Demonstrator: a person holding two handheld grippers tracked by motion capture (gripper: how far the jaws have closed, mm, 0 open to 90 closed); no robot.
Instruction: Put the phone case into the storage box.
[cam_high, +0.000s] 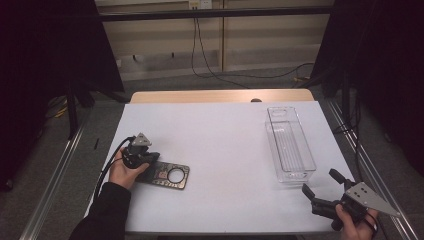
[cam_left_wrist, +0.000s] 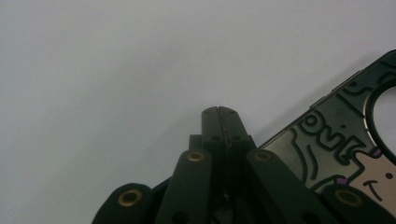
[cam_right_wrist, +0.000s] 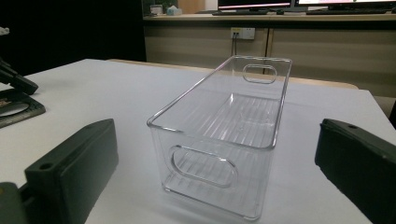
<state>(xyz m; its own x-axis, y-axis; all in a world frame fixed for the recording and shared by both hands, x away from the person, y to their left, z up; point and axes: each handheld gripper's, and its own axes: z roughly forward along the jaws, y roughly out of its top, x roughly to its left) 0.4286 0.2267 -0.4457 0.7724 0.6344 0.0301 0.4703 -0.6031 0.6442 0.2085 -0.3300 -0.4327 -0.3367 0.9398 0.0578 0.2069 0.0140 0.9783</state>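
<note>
Dark patterned phone case (cam_high: 165, 174) lies flat on the tabletop (cam_high: 220, 150), just right of our left fingers (cam_left_wrist: 220, 114), which are pinched shut on nothing, long axis toward the idle wide-open right fingers (cam_high: 320, 182).

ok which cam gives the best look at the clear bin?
Right gripper view: the clear bin sits close and central, with both handle cutouts and ribbed floor visible. High view shows it small, from above. Left gripper view gives the phone case instead.
</note>
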